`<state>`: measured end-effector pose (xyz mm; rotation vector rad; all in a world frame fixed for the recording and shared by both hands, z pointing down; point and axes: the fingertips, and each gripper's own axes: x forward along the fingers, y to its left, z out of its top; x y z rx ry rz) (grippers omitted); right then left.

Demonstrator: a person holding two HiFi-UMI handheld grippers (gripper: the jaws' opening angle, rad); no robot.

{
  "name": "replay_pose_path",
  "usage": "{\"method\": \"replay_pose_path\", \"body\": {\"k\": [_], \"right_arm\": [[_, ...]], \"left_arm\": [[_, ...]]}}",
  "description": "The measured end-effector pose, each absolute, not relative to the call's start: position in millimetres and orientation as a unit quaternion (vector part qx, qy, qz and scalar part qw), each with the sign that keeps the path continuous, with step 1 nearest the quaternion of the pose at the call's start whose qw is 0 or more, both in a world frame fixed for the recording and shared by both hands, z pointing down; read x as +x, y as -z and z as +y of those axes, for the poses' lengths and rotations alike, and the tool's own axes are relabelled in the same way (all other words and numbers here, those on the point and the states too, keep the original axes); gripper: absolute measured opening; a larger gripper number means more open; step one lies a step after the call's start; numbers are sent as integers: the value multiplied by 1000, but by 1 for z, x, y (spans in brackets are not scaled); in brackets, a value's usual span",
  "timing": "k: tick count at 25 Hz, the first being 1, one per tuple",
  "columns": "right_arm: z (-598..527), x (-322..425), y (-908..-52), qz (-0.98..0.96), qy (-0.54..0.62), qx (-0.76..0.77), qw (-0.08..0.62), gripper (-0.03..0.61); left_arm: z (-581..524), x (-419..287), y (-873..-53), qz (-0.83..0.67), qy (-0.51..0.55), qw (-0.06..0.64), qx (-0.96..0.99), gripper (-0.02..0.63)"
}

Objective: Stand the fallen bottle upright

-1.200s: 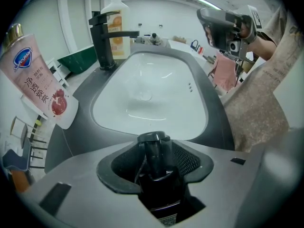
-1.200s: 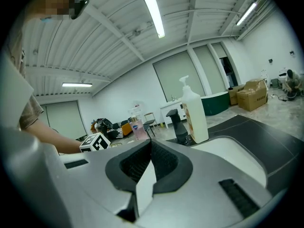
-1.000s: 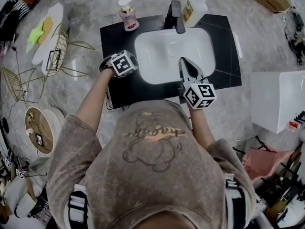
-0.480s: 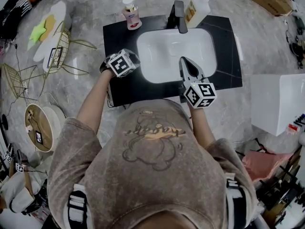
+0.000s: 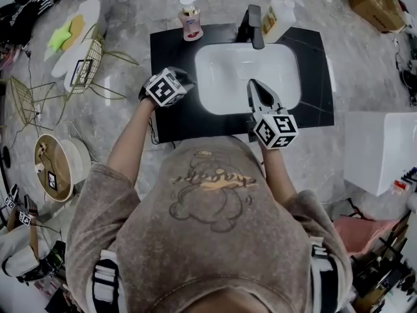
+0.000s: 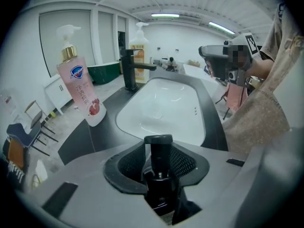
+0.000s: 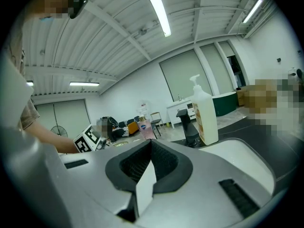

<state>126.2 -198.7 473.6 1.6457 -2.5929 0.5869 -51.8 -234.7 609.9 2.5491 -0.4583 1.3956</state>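
Two pump bottles (image 5: 191, 19) (image 5: 279, 17) (one pink) — one faucet (image 5: 253, 25), one sink (image 5: 228, 77).

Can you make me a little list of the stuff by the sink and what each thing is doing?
pink soap bottle: standing up, back left of the black counter, nothing touching it
white pump bottle: standing up, right of the faucet
faucet: black, behind the white sink
left gripper: fingers closing, nothing between them
right gripper: fingers together, empty, over the sink

Brown tee (image 5: 215, 253), bear print (image 5: 208, 197); blk/wht shoulder straps (image 5: 104, 285); L gripper (image 6: 159, 140), R gripper (image 5: 253, 85) grey, blk/wht marker cubes (image 5: 167, 87).
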Motion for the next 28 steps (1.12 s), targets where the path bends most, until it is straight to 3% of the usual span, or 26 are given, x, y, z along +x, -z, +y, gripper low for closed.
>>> {"method": "replay_pose_path", "body": {"k": [28], "right_arm": [[-206,99,-468,-857,-180,483,18,-2]], "left_arm": [[-248,-90,-558,-377,-277,104,878,109]]}}
